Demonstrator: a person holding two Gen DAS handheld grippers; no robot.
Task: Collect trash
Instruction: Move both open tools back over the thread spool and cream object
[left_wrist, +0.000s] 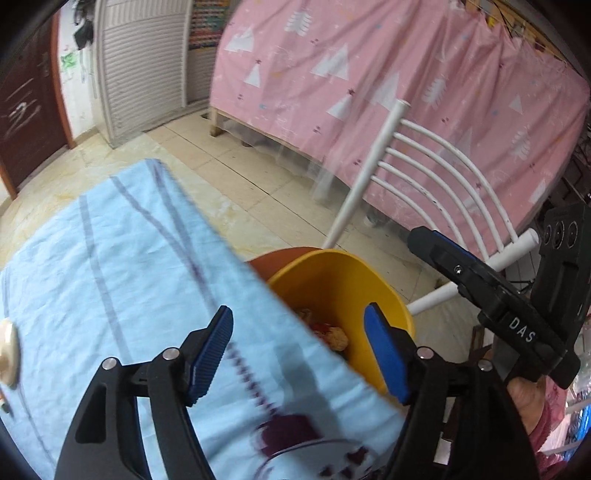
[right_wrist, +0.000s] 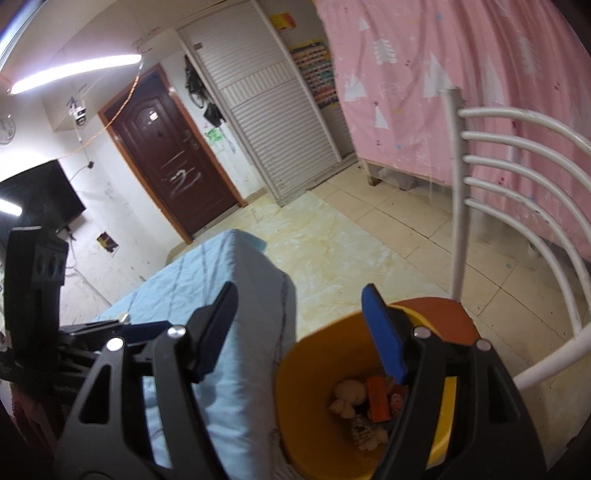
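Observation:
A yellow bin (left_wrist: 343, 284) (right_wrist: 317, 373) stands on a chair's red-brown seat (right_wrist: 443, 314), tight against the table edge. Inside lie several bits of trash (right_wrist: 365, 402): cream crumpled lumps and an orange-red piece. My left gripper (left_wrist: 301, 350) hangs open over the table edge and the bin's rim, with nothing between its fingers. My right gripper (right_wrist: 301, 328) is open too, above the bin's near rim, and holds nothing. One cream lump (left_wrist: 7, 354) lies on the blue cloth at the far left. In the left wrist view the right gripper's fingers (left_wrist: 439, 245) reach in from the right.
The table wears a light blue striped cloth (left_wrist: 110, 277) (right_wrist: 207, 280). The white chair back (left_wrist: 436, 173) (right_wrist: 524, 166) rises behind the bin. A pink curtain (left_wrist: 406, 74) hangs beyond it. Tiled floor (right_wrist: 369, 240), a dark door (right_wrist: 173, 155) and a slatted wardrobe (right_wrist: 266, 110) lie further off.

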